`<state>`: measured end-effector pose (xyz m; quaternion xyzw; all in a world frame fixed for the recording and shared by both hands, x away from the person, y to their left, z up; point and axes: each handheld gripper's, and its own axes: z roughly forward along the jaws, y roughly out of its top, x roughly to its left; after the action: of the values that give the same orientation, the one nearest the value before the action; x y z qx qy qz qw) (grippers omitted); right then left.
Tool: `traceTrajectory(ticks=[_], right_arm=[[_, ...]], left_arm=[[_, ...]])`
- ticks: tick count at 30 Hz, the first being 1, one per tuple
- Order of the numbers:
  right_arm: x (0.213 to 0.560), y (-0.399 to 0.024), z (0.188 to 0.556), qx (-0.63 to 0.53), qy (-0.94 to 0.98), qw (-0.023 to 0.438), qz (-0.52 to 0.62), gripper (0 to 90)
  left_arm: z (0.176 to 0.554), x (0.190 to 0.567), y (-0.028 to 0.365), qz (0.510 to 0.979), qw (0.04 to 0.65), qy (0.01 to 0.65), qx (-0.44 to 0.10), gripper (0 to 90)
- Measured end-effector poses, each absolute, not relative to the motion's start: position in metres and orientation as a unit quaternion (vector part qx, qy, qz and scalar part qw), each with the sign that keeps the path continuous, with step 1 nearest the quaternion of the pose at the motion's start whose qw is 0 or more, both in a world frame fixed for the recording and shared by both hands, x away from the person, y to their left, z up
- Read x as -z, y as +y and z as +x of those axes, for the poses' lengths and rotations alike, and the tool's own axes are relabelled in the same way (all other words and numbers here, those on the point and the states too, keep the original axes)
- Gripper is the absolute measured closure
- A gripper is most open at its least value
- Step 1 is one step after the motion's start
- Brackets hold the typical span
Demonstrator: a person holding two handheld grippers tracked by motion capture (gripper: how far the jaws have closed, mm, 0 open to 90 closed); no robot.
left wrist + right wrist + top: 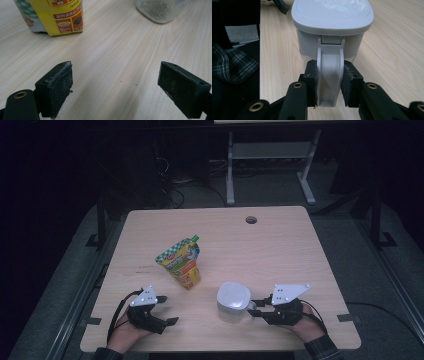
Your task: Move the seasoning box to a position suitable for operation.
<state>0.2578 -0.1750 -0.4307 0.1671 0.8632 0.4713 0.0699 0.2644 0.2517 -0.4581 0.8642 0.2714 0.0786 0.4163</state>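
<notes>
A white lidded container [233, 301] with a side handle [329, 75] stands near the table's front edge. My right gripper [256, 309] is shut on that handle, one pad on each side of it. A yellow and green food pouch [181, 261] stands upright left of the container, its base visible in the left gripper view [60, 17]. My left gripper [167, 310] rests low over the table in front of the pouch, open, with bare wood between its pads [58, 87]. The container's clear bottom [160, 10] shows at the top of that view.
The wooden table [280, 255] has a round cable hole [251, 219] near its far edge. A white desk frame [270, 165] stands on the dark floor behind. A plaid sleeve [232, 65] shows at the left of the right gripper view.
</notes>
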Motion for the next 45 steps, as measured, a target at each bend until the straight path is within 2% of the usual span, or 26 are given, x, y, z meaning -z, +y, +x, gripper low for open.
traceTrajectory(ticks=[3, 5, 16, 19, 23, 24, 25, 27, 29, 30, 37, 45], right_arm=[[0.432, -0.175, 0.257, -0.474, 0.861, 0.072, 0.172, 67.0], [0.432, -0.176, 0.256, -0.472, 0.86, 0.074, 0.179, 56.9], [0.432, -0.197, 0.244, -0.481, 0.842, 0.072, 0.234, 49.2], [0.435, -0.203, 0.234, -0.479, 0.835, 0.069, 0.261, 53.1], [0.437, -0.205, 0.224, -0.476, 0.836, 0.064, 0.267, 65.4], [0.437, -0.205, 0.224, -0.476, 0.836, 0.064, 0.267, 65.4], [0.438, -0.203, 0.22, -0.477, 0.836, 0.061, 0.265, 73.3], [0.438, -0.202, 0.22, -0.478, 0.836, 0.059, 0.263, 75.8], [0.437, -0.196, 0.218, -0.483, 0.838, 0.051, 0.249, 87.8], [0.437, -0.195, 0.218, -0.486, 0.838, 0.05, 0.245, 89.7], [0.443, -0.177, 0.218, -0.471, 0.852, 0.038, 0.226, 89.8], [0.447, -0.169, 0.225, -0.461, 0.856, 0.046, 0.23, 89.9]], left_arm=[[0.264, 0.458, 0.252, 0.864, 0.416, 0.271, -0.079, 12.4], [0.264, 0.458, 0.252, 0.864, 0.416, 0.271, -0.078, 12.5], [0.264, 0.459, 0.252, 0.865, 0.415, 0.272, -0.071, 13.0], [0.264, 0.459, 0.252, 0.865, 0.416, 0.272, -0.069, 13.0], [0.264, 0.459, 0.252, 0.864, 0.417, 0.274, -0.068, 13.0], [0.264, 0.459, 0.252, 0.864, 0.417, 0.274, -0.068, 13.0], [0.264, 0.459, 0.251, 0.864, 0.417, 0.273, -0.068, 13.0], [0.264, 0.459, 0.251, 0.864, 0.418, 0.273, -0.068, 13.0], [0.264, 0.459, 0.25, 0.864, 0.418, 0.274, -0.067, 13.0], [0.264, 0.459, 0.25, 0.863, 0.418, 0.274, -0.067, 13.1], [0.265, 0.46, 0.25, 0.864, 0.417, 0.274, -0.066, 13.3], [0.264, 0.46, 0.25, 0.866, 0.415, 0.272, -0.065, 13.4]])
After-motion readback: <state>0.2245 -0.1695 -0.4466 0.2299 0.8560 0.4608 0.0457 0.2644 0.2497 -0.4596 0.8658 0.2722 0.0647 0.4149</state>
